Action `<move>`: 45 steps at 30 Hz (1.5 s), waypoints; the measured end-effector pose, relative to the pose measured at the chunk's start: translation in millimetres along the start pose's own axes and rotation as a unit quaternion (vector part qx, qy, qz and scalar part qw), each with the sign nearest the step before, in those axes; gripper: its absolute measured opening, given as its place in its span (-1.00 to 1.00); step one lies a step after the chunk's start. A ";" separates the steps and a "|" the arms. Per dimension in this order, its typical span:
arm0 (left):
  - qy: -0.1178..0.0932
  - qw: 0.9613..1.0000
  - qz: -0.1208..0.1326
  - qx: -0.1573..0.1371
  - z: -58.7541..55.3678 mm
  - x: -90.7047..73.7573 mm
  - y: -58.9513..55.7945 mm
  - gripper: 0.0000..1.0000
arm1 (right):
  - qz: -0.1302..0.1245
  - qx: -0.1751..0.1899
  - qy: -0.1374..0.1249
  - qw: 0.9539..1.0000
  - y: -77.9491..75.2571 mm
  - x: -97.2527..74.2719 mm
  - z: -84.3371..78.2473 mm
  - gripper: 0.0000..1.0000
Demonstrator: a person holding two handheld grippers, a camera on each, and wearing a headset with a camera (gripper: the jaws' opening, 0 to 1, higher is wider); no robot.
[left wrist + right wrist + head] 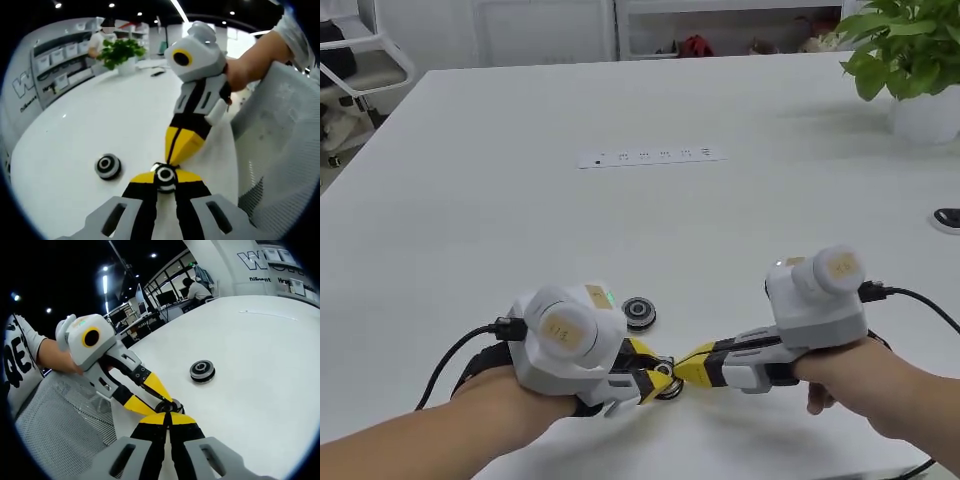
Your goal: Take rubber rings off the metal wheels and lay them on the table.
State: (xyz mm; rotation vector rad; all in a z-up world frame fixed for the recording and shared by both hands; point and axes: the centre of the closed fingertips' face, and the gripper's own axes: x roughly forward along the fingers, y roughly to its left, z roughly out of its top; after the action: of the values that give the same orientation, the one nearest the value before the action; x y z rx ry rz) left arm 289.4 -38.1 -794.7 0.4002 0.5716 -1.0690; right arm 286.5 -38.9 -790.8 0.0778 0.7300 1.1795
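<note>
The left gripper (165, 175) is closed on a small wheel (165, 178). Its two yellow tips press the wheel from both sides. The wheel is black on the outside with a white and dark middle. It is held just above the table (650, 220), close to the person.

The right gripper (170, 416) meets it tip to tip. In the head view the left one comes in from 9 o'clock and the right one from 3 o'clock. The right gripper's jaws are squeezed almost all the way together. Their tips bite the edge of the same small wheel. It is too small to tell if they pinch just the black ring or the metal too.

A second wheel (639, 311) lies flat on the table. In the head view it sits near the small wheel, at about 11 o'clock from it. No gripper touches it. It has a black ring around a shiny middle.

Far off at 12 o'clock lies a long white power strip (651, 156). At about 2 o'clock, in the far corner, a green plant (905, 40) stands in a white pot (925, 115).
</note>
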 end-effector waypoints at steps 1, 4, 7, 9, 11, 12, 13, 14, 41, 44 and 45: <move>0.000 1.000 0.000 0.000 -0.1 0.0 0.0 -0.75 | 0.001 -0.001 0.000 1.000 0.7 0.2 0.3 -1.00; 0.001 1.000 0.001 0.001 0.2 0.0 0.1 -0.75 | 0.005 -0.002 -0.001 1.000 2.6 1.0 0.7 -1.00; 0.001 1.000 0.001 0.001 0.3 0.0 0.0 -0.75 | 0.010 -0.002 -0.004 1.000 4.6 1.5 2.0 -1.00; 0.001 1.000 0.001 0.001 0.6 0.2 -0.2 -0.75 | 0.016 -0.003 -0.009 1.000 7.5 1.7 4.8 -1.00; 0.001 1.000 0.001 0.001 0.9 0.7 -0.2 -0.75 | 0.038 0.011 -0.025 0.999 17.4 1.6 13.2 -1.00; 0.001 1.000 0.001 0.002 0.9 0.7 -0.3 -0.75 | 0.028 -0.008 -0.014 0.999 15.1 2.6 10.4 -1.00; 0.000 1.000 0.002 0.002 1.0 0.7 -0.3 -0.75 | 0.027 -0.019 -0.013 0.999 15.0 3.4 10.5 -1.00; 0.000 1.000 0.002 0.002 1.0 0.6 -0.4 -0.75 | 0.029 -0.007 -0.015 0.999 15.1 3.6 10.6 -1.00; -0.006 1.000 -0.020 -0.007 10.8 -10.0 -5.7 -0.57 | 0.006 0.019 -0.020 1.000 -3.2 -2.7 7.2 -1.00; -0.015 1.000 -0.019 -0.012 15.0 -14.2 -4.2 -0.54 | 0.006 0.019 -0.023 1.000 -3.2 -3.4 8.8 -1.00; -0.018 1.000 -0.018 -0.014 16.0 -15.7 -3.4 -0.53 | 0.006 0.019 -0.024 1.000 -3.2 -3.6 8.9 -1.00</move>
State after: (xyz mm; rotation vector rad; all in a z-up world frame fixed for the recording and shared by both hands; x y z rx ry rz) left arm 284.6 -37.7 -772.6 0.3469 0.5638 -1.0985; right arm 293.4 -40.5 -783.6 0.1423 0.7114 1.1712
